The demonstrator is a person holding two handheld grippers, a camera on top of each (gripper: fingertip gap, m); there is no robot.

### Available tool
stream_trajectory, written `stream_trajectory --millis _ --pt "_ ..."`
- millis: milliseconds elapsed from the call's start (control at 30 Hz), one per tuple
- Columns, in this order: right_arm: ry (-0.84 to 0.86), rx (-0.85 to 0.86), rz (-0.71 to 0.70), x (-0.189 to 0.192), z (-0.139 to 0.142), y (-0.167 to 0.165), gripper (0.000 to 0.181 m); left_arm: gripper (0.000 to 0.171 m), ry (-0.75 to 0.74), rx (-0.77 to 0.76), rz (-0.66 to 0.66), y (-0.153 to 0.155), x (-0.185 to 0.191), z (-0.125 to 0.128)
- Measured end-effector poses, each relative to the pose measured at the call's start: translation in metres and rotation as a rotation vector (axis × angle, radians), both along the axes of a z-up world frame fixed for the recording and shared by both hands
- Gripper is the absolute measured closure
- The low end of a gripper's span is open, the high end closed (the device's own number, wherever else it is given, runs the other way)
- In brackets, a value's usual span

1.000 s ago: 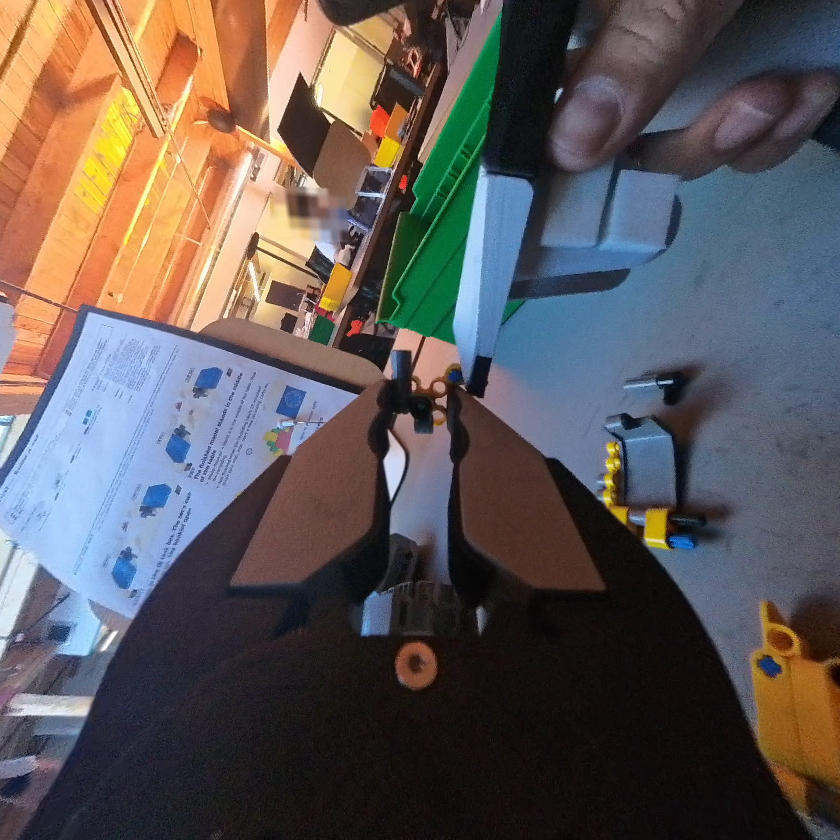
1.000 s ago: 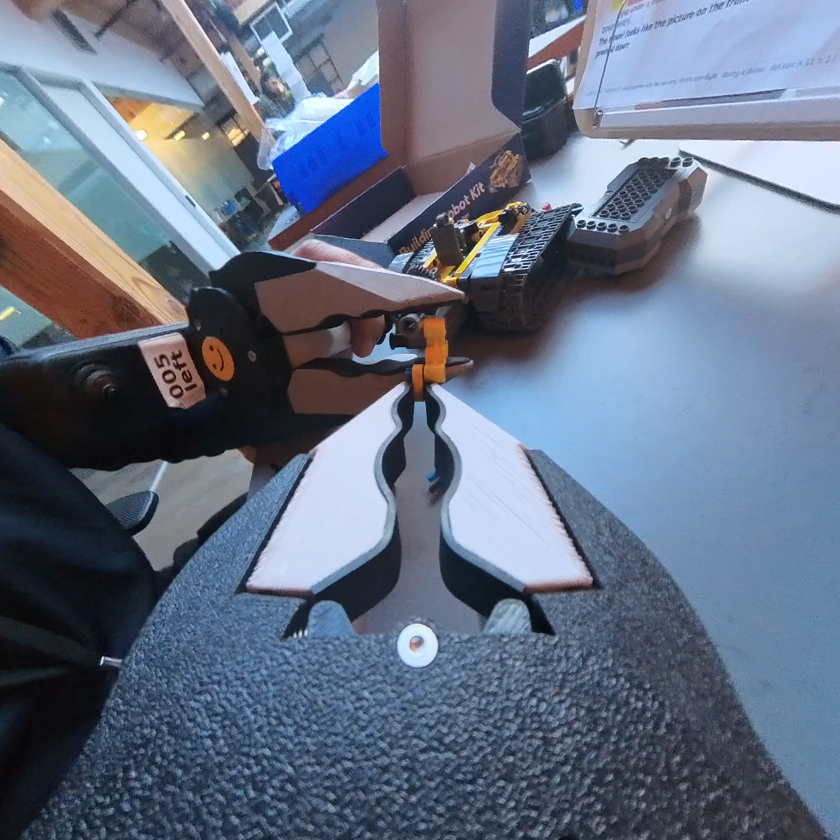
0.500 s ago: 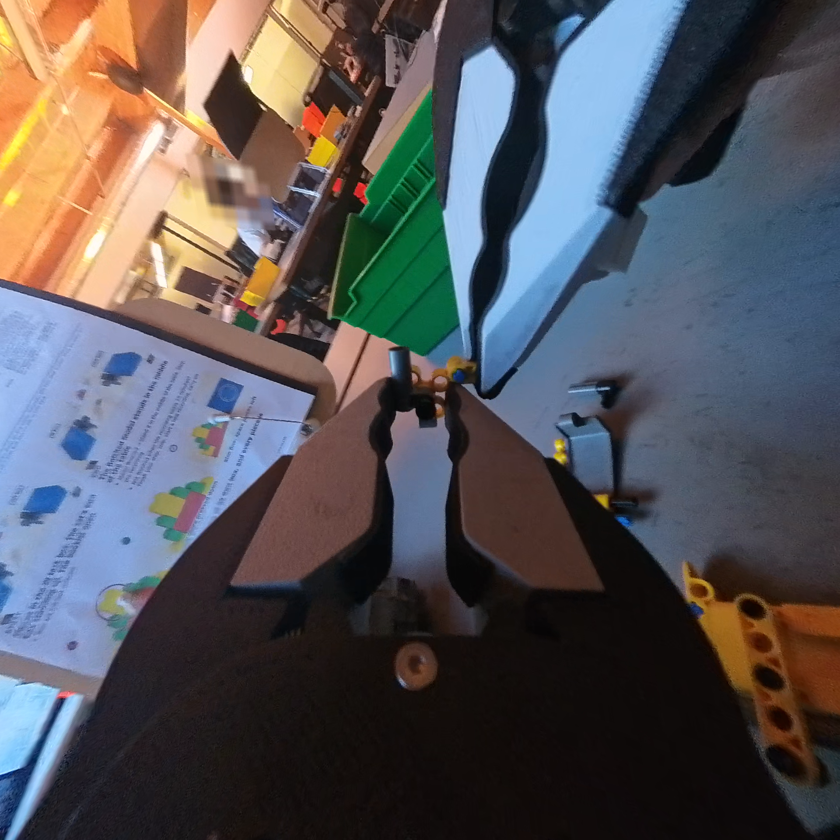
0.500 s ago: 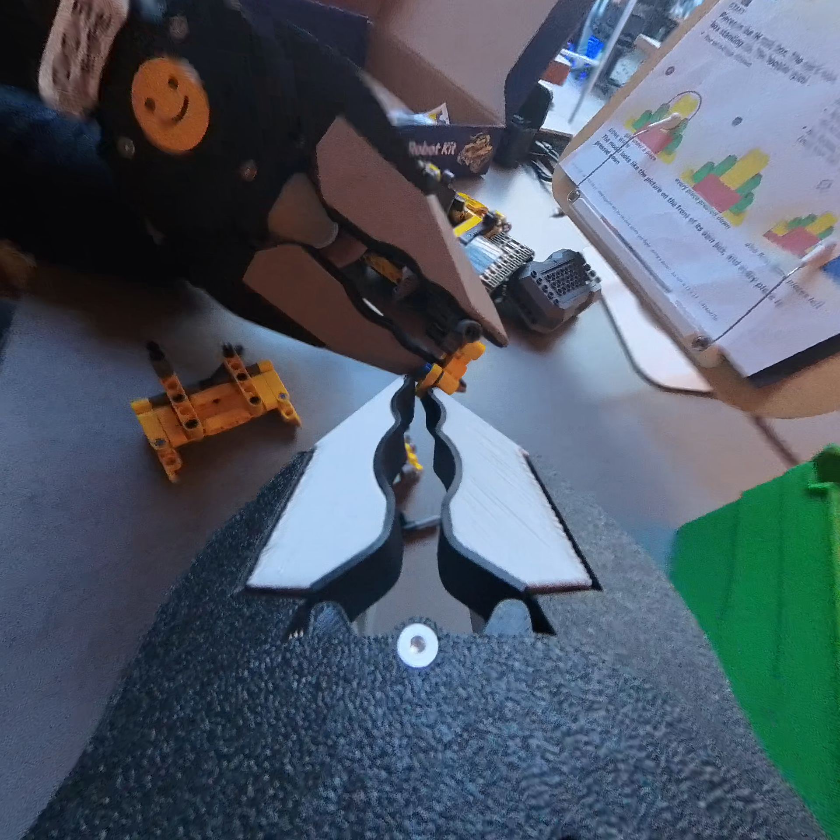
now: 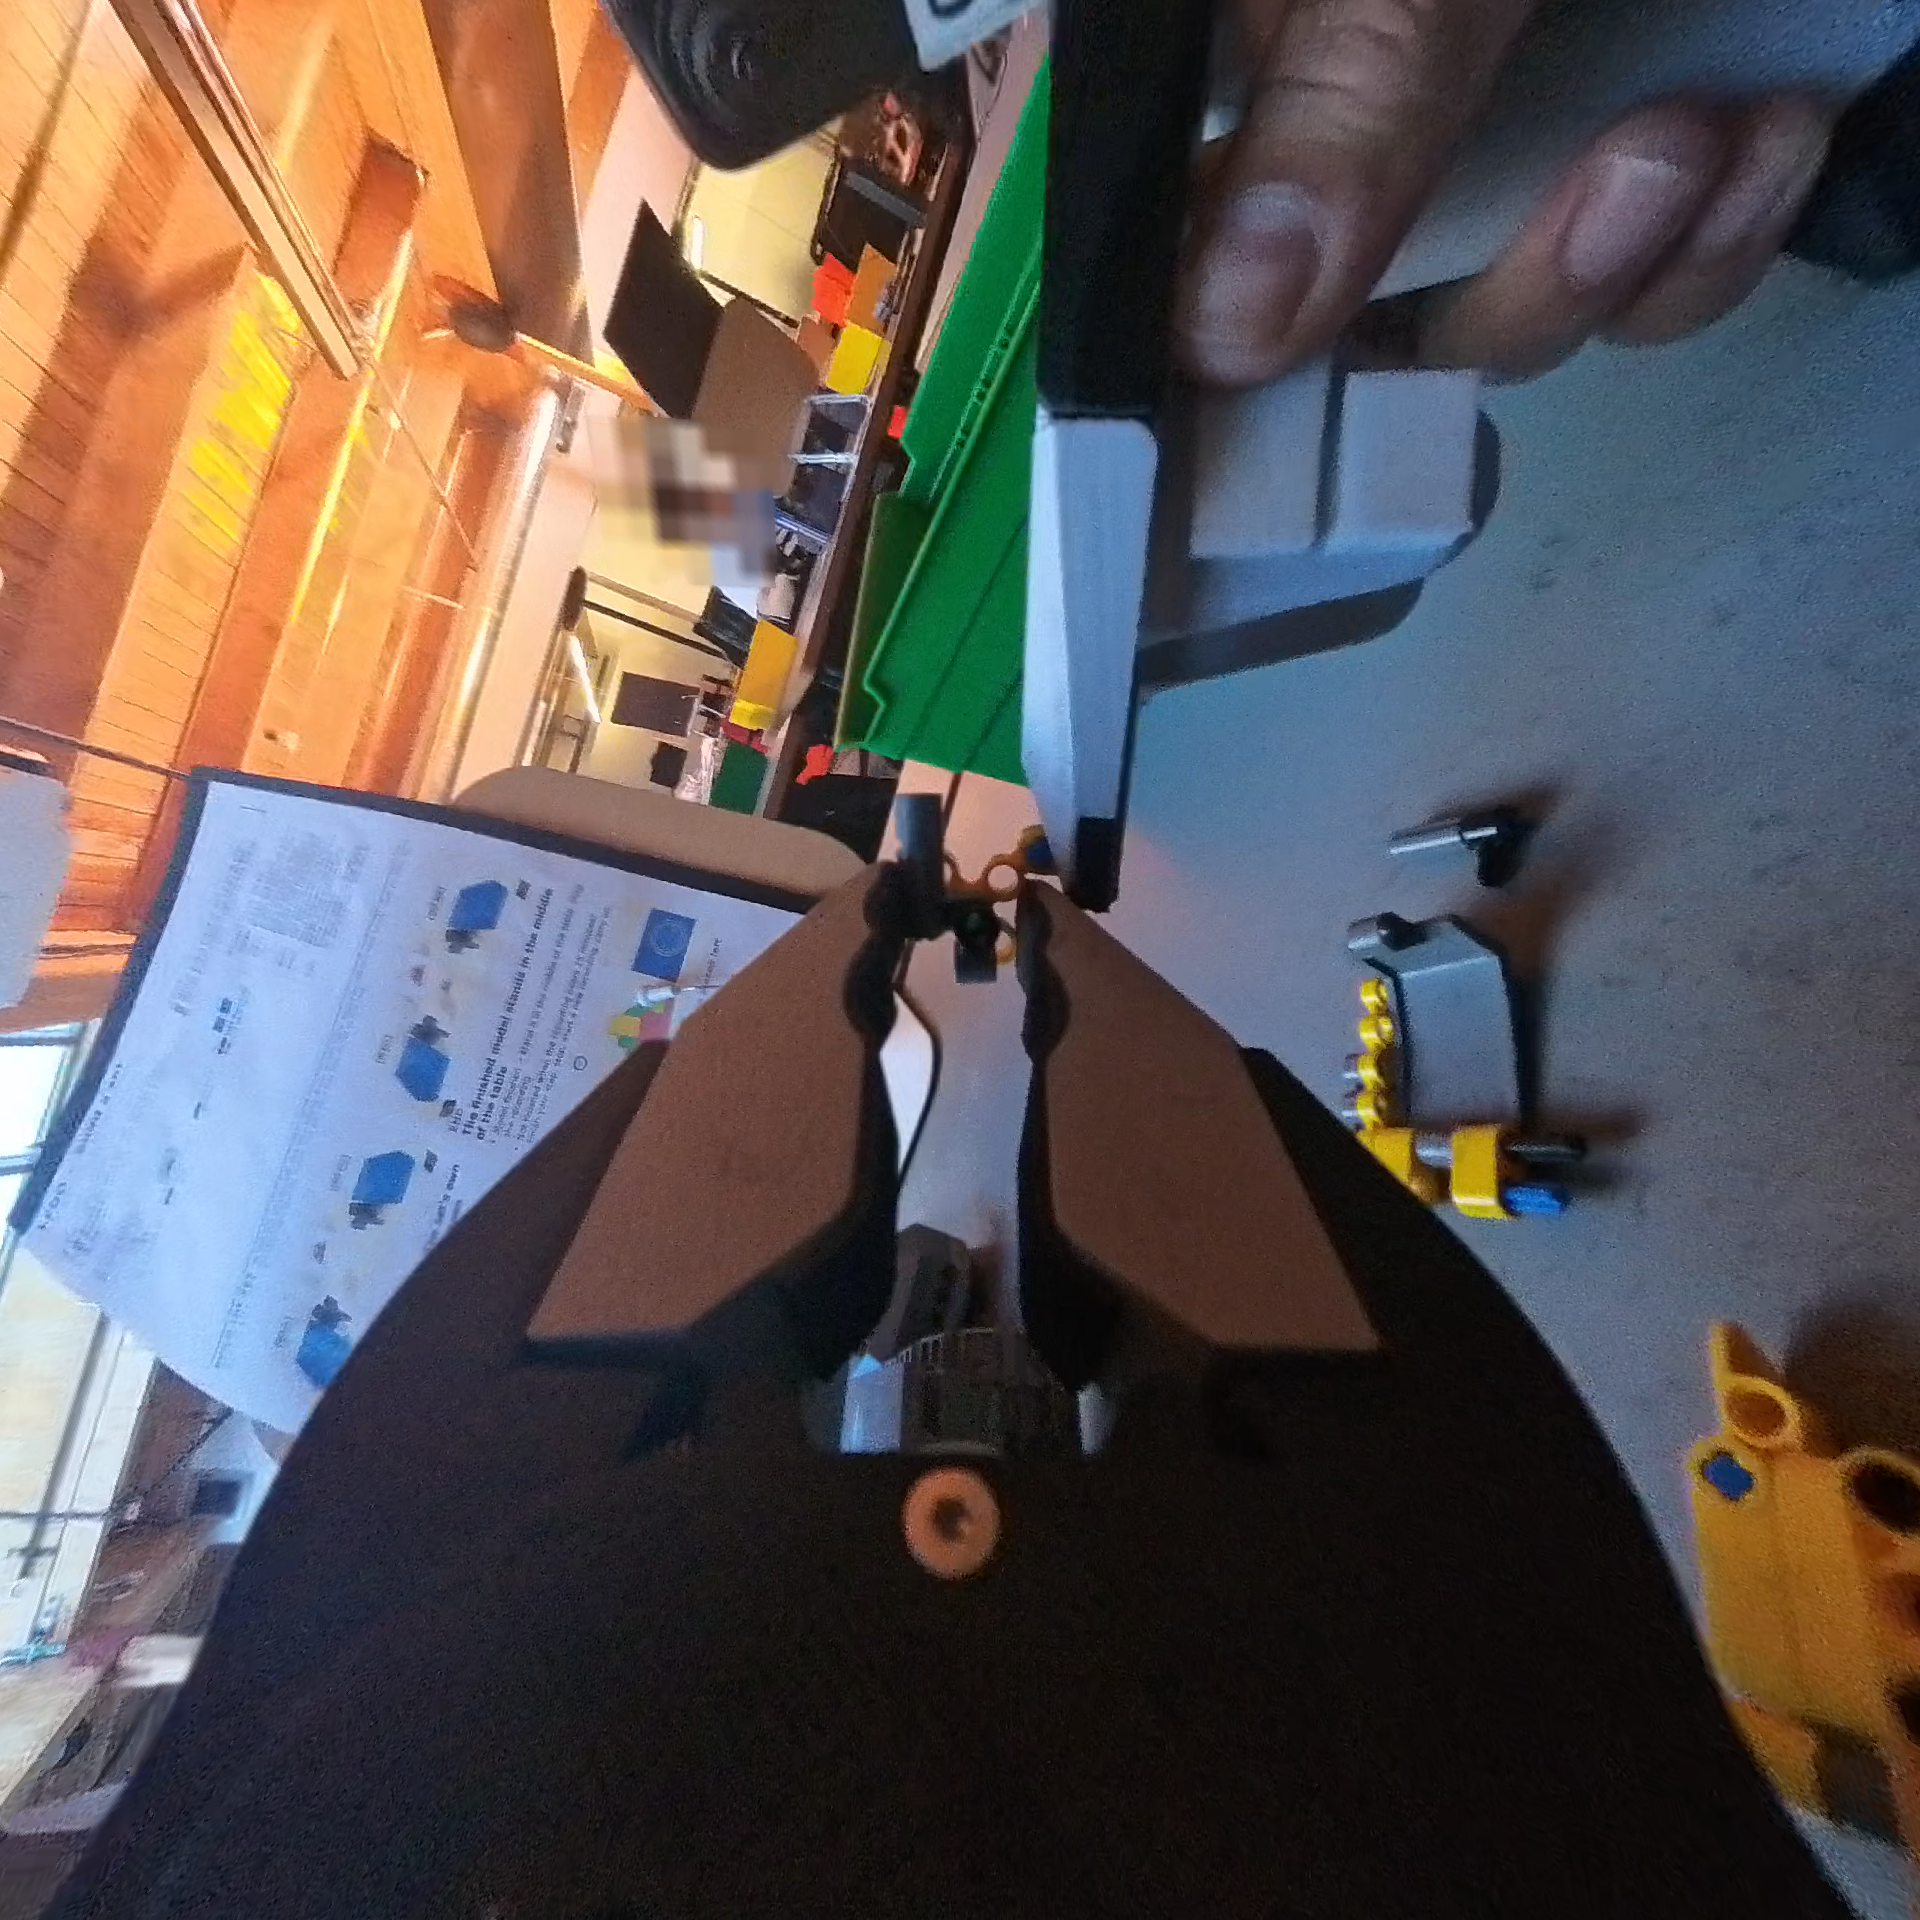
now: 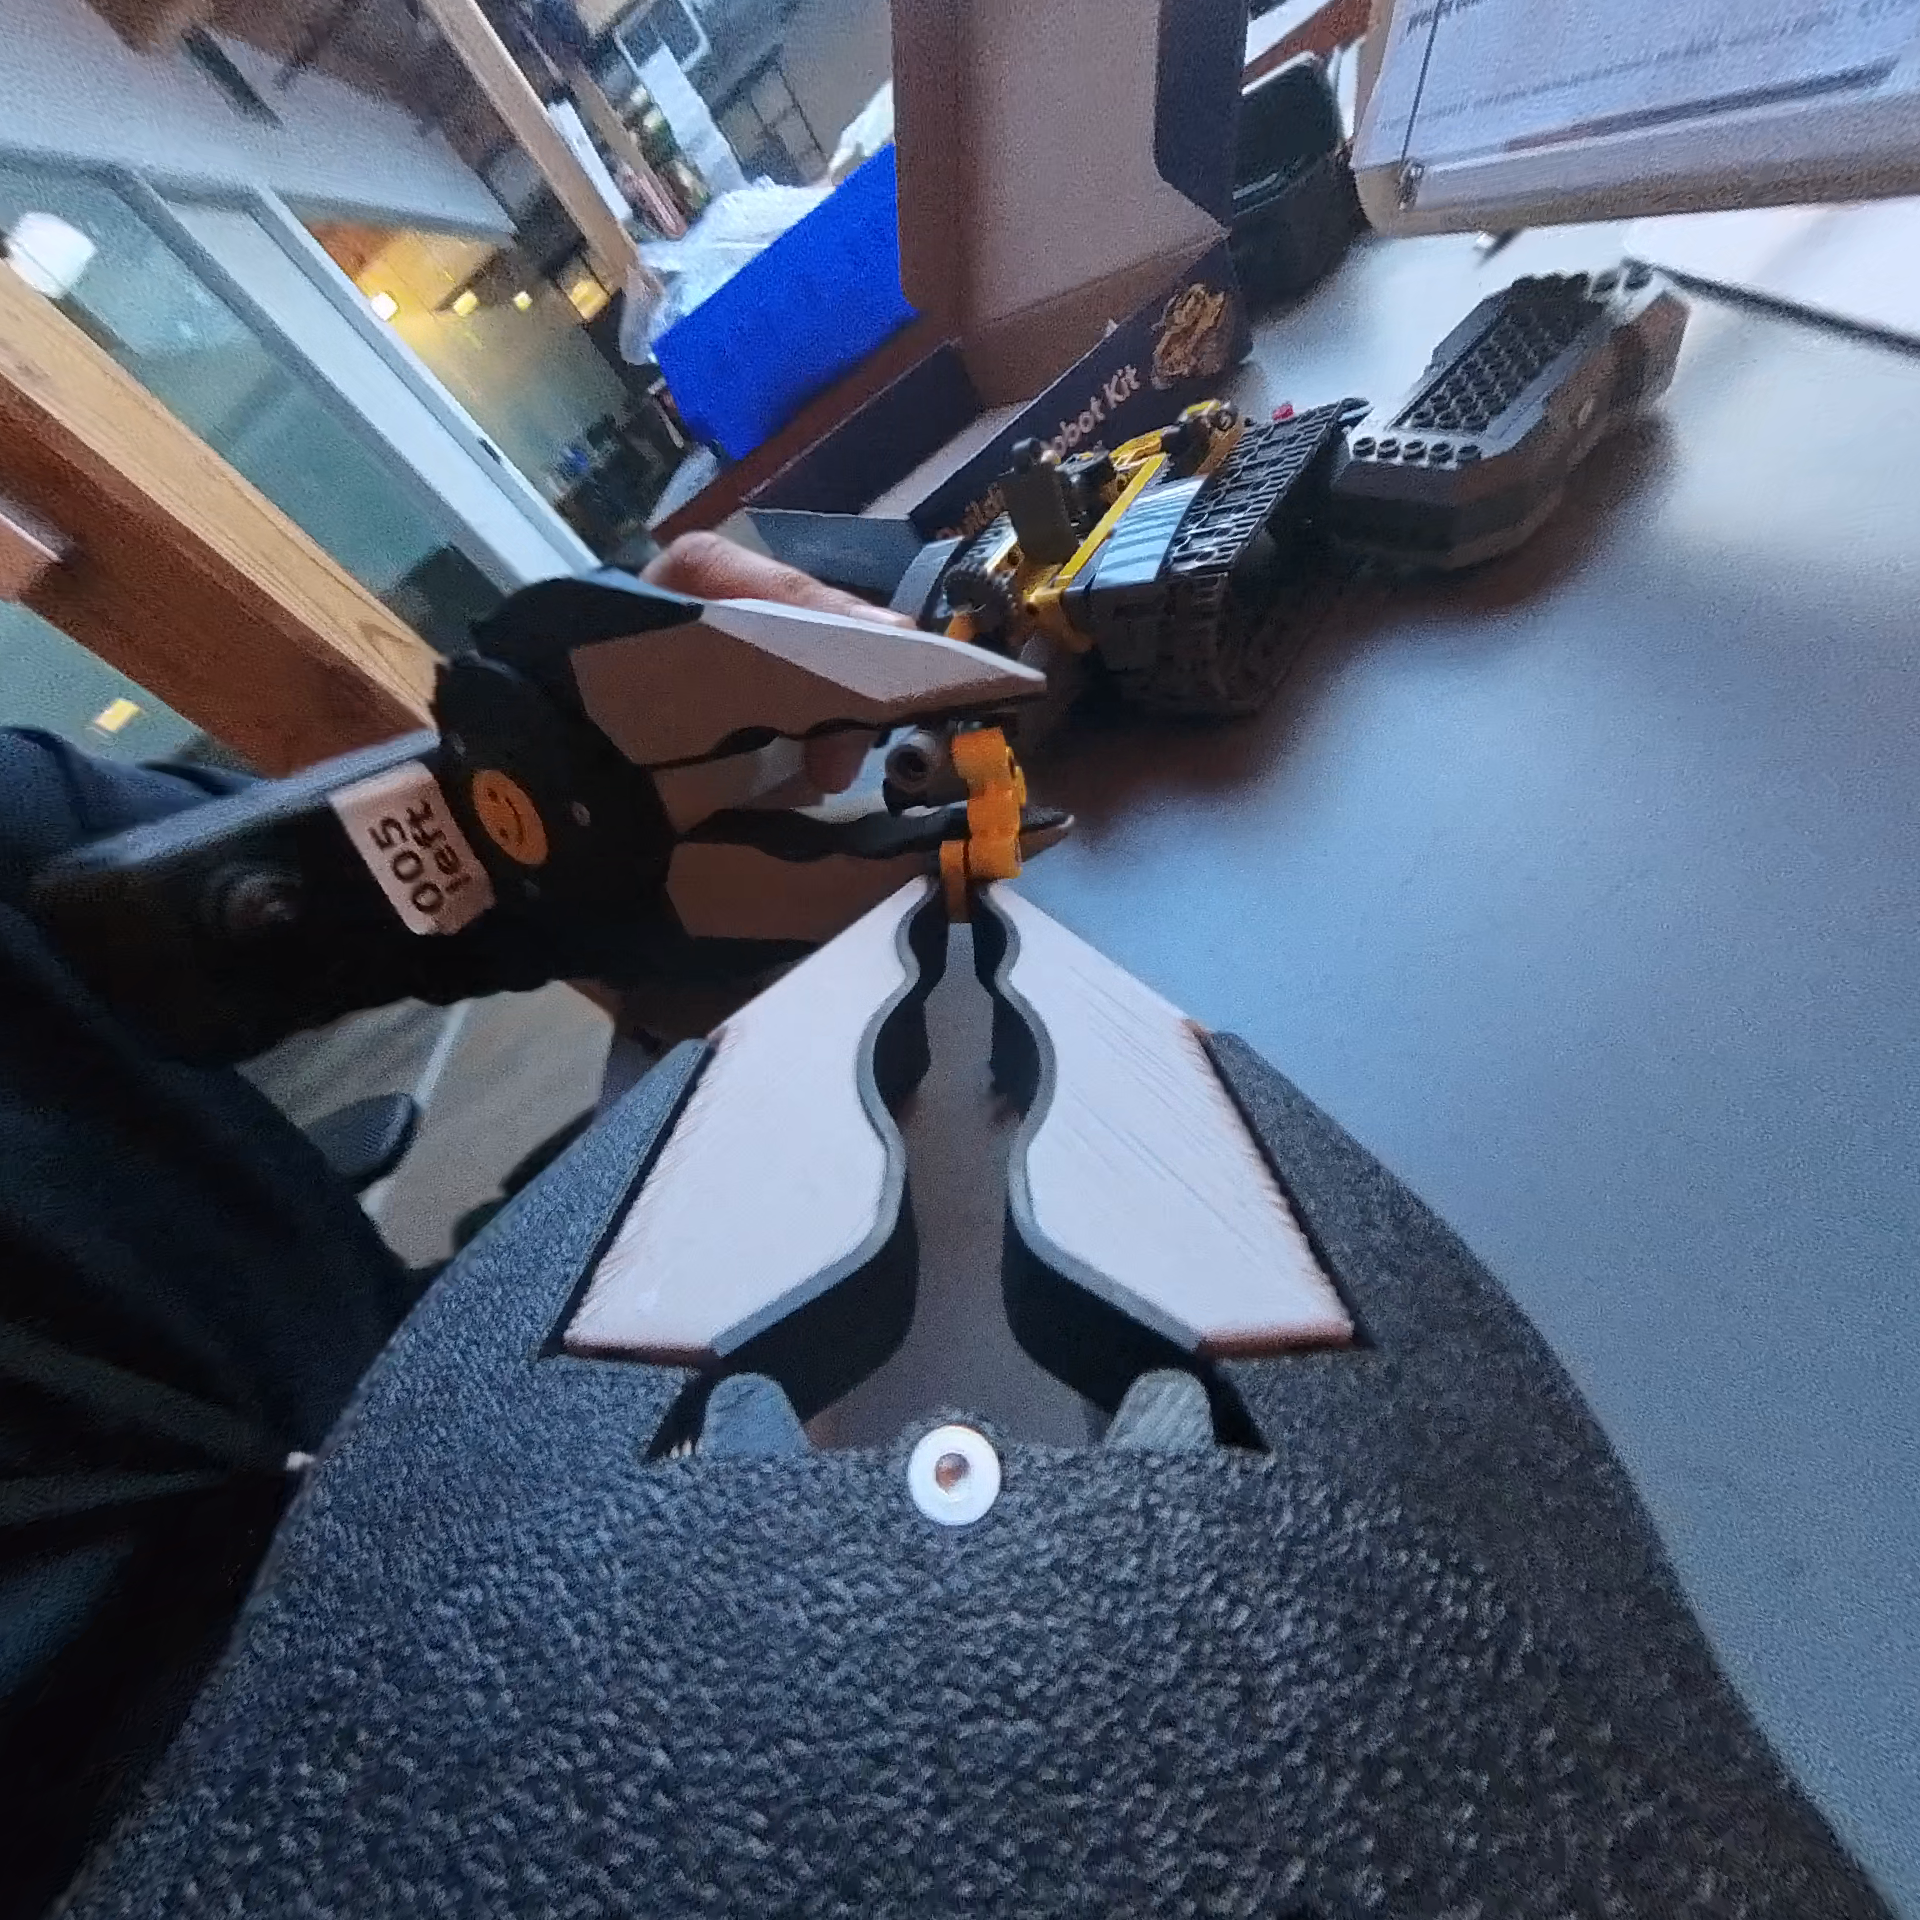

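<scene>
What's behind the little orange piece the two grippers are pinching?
Behind the orange piece sits a black-and-yellow tracked vehicle on the grey table. The left gripper covers part of its front.

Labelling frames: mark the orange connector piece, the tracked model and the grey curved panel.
orange connector piece (image 6: pixel 985 805), right wrist view, its middle.
tracked model (image 6: pixel 1195 566), right wrist view, on the black track.
grey curved panel (image 5: pixel 1460 1044), left wrist view, its flat face.

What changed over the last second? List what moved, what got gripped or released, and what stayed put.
Half a second ago both grippers had swung, tilting both views; now they are back as they were a second ago. No grip changed: the left gripper and right gripper both still pinch the small orange piece. The grey-and-yellow assembly and tracked vehicle stayed on the table.
</scene>
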State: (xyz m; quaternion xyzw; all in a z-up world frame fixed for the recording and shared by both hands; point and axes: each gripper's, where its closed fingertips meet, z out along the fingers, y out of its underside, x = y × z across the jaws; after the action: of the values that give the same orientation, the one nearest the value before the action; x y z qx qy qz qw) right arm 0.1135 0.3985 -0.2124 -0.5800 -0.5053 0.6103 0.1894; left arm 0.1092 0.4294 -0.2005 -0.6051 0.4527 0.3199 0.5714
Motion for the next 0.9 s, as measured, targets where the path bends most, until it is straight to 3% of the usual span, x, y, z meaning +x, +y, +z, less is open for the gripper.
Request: stream_trajectory --millis 167,267,333,533,600,733,800,900 --pt "0.090 -0.140 0.007 0.001 0.021 -0.004 0.180 0.153 -0.018 0.103 -0.011 -0.003 0.000 0.023" --pt "0.164 -0.341 0.034 0.001 0.035 -0.005 0.179 0.152 -0.011 0.171 -0.001 -0.004 -0.002 0.038" --pt "0.176 -0.331 0.021 0.000 0.037 -0.002 0.179 0.153 0.005 0.201 0.025 -0.003 -0.003 0.040" --pt "0.011 0.457 -0.146 0.007 0.014 0.018 0.181 0.142 -0.325 -0.166 -0.109 -0.002 0.001 -0.006" --pt "0.024 0.570 -0.127 0.011 0.018 0.015 0.181 0.143 -0.431 -0.280 -0.186 -0.012 0.005 -0.011" --pt "-0.012 0.770 -0.041 0.019 0.009 0.007 0.181 0.137 -0.626 -0.341 -0.313 -0.023 0.012 0.008" --pt "-0.036 0.834 -0.022 0.019 0.003 0.005 0.181 0.135 -0.633 -0.426 -0.338 -0.028 0.020 0.000" --pt "-0.062 0.926 0.037 0.020 -0.007 -0.002 0.181 0.136 -0.569 -0.432 -0.354 -0.032 0.028 -0.007"
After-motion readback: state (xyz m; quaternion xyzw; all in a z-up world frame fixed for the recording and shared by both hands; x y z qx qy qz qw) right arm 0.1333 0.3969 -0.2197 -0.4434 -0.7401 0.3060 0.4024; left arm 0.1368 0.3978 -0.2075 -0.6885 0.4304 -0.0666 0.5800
